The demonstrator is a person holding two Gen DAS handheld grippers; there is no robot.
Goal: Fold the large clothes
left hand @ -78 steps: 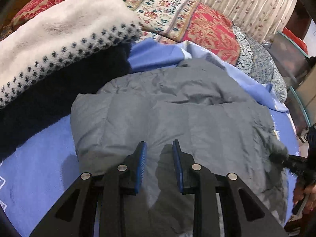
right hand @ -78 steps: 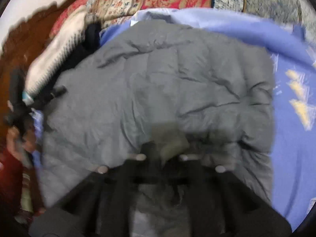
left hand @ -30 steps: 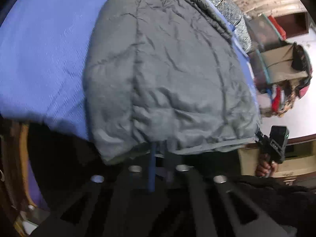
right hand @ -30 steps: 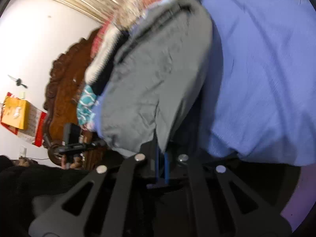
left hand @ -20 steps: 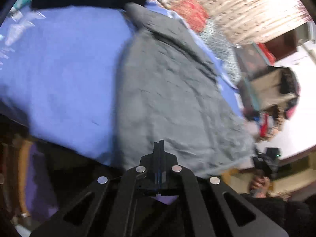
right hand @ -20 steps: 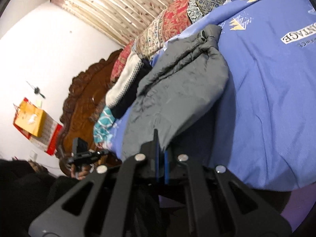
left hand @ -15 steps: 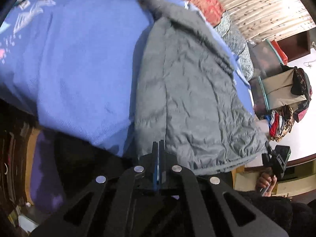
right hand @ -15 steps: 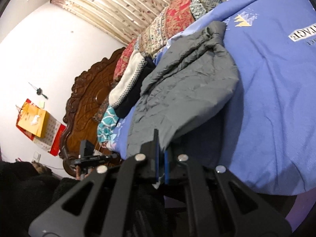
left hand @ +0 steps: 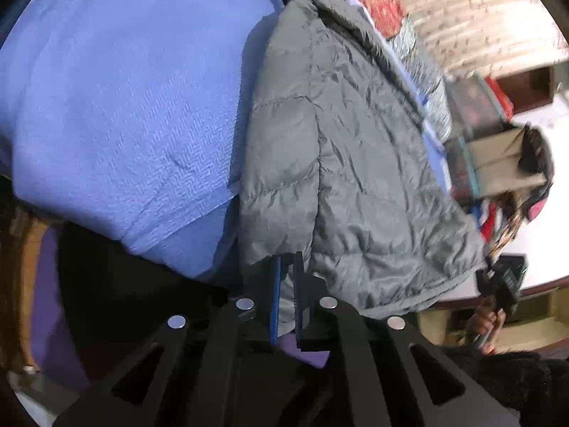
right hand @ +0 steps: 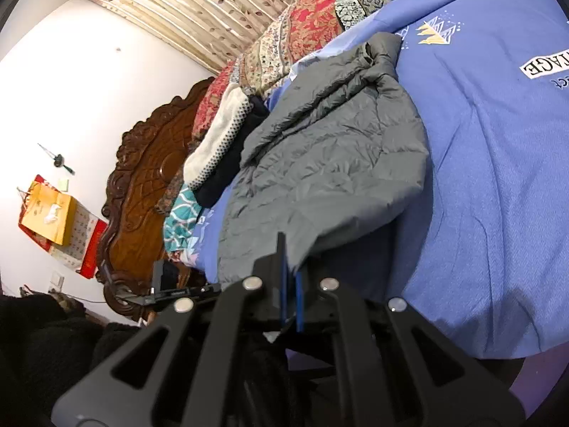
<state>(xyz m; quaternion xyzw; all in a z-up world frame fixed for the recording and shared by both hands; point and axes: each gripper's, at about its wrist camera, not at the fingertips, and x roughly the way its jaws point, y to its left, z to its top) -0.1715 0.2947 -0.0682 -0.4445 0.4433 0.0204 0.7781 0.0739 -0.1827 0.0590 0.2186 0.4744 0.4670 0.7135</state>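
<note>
A grey puffer jacket point(left hand: 348, 163) lies across the blue bedspread point(left hand: 117, 106), its hem hanging over the bed's near edge. My left gripper point(left hand: 286, 284) is shut on one corner of the hem. In the right wrist view the jacket point(right hand: 330, 163) stretches away toward the pillows, and my right gripper point(right hand: 290, 284) is shut on the other hem corner. The other gripper shows at the far side in each view, the right one point(left hand: 501, 284) and the left one point(right hand: 170, 284).
A cream and navy knit point(right hand: 220, 138) and patterned quilts point(right hand: 302, 32) are piled by the carved wooden headboard point(right hand: 142, 192). Boxes and clothes point(left hand: 498, 156) stand beyond the bed's far side. The bed edge drops to dark floor below the grippers.
Both grippers, open over the jacket earlier, have closed on its hem corners and drawn the hem toward and over the bed's near edge. The jacket now lies stretched between them.
</note>
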